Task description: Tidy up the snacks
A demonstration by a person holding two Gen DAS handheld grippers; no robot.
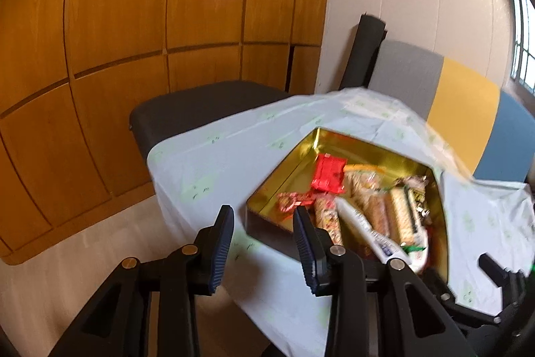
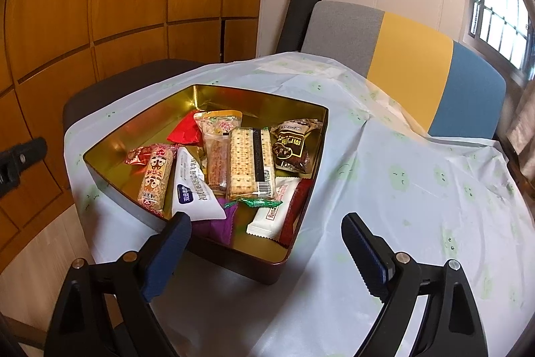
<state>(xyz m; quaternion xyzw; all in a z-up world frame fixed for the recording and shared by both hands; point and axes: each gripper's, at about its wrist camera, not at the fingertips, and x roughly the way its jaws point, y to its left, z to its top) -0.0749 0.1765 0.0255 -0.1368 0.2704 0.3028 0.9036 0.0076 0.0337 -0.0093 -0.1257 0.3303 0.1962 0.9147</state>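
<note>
Both the left gripper (image 1: pixel 264 223) and right gripper (image 2: pixel 264 231) gape empty; crowded snacks in the tin (image 2: pixel 140 109) risk a double grab

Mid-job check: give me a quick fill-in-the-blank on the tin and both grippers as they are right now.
1. The snacks lie in a ____-lined tin.
2. The cracker pack lies left of a dark ____ packet.
3. The right gripper holds ____.
4. The cloth has a pale ____ print.

Missing: gold; brown; nothing; green
</note>
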